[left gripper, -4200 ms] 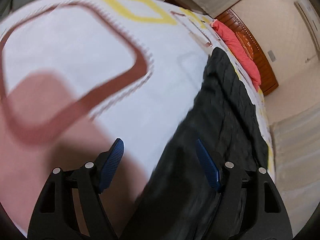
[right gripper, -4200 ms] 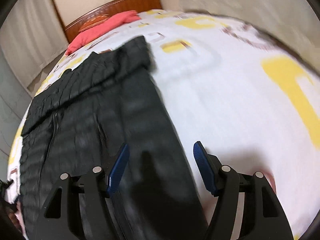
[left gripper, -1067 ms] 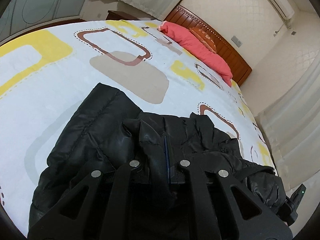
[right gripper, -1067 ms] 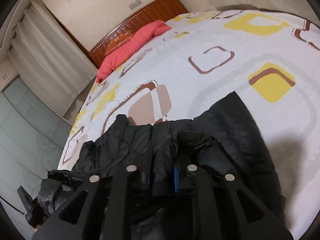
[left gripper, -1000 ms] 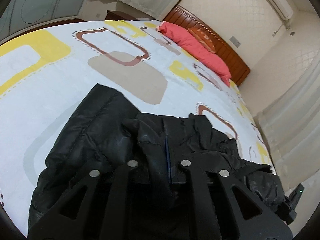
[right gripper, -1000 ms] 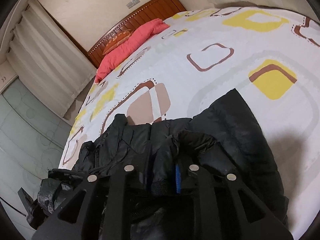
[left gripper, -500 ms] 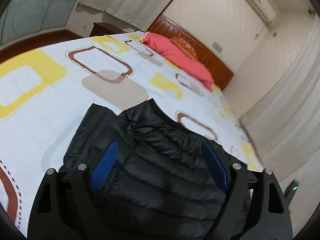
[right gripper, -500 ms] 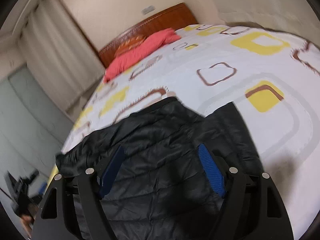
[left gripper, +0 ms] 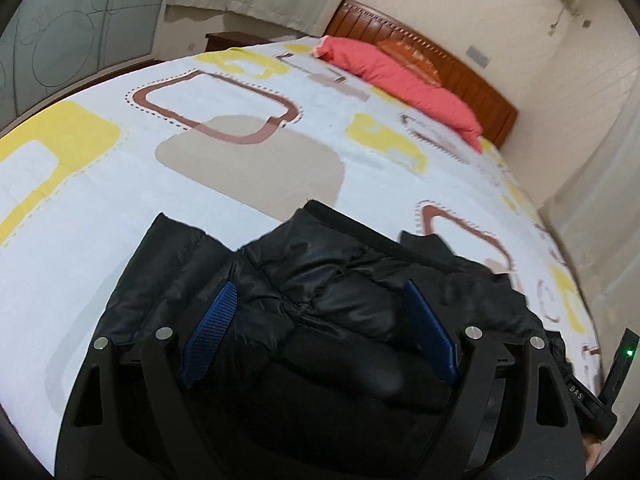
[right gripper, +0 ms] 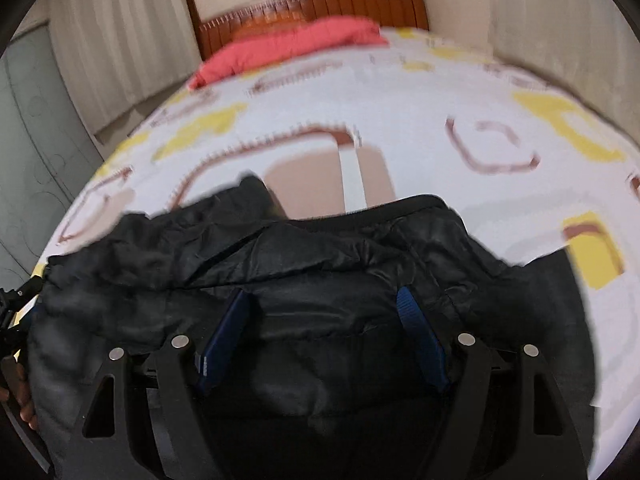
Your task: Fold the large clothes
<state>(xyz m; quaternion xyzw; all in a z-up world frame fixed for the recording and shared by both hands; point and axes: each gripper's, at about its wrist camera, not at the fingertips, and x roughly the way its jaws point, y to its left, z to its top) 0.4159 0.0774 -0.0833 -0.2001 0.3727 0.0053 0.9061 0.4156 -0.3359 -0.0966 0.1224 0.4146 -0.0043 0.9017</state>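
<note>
Both grippers released since a second ago, left gripper (left gripper: 316, 320) and right gripper (right gripper: 324, 320) jaws spread wide, black quilted puffer jacket (left gripper: 320, 280) folded at 6 o'clock on white patterned bedsheet (left gripper: 240, 168).

Black puffer jacket (left gripper: 320, 280): near part cut off by the lower edge in both wrist views, partly hidden behind gripper frames. Right wrist view: motion-blurred; bedsheet (right gripper: 400, 100) pattern, red pillow (right gripper: 288, 48) and headboard (right gripper: 320, 4) smeared. Dark device (left gripper: 616, 364), near right: cropped, unidentifiable.
</note>
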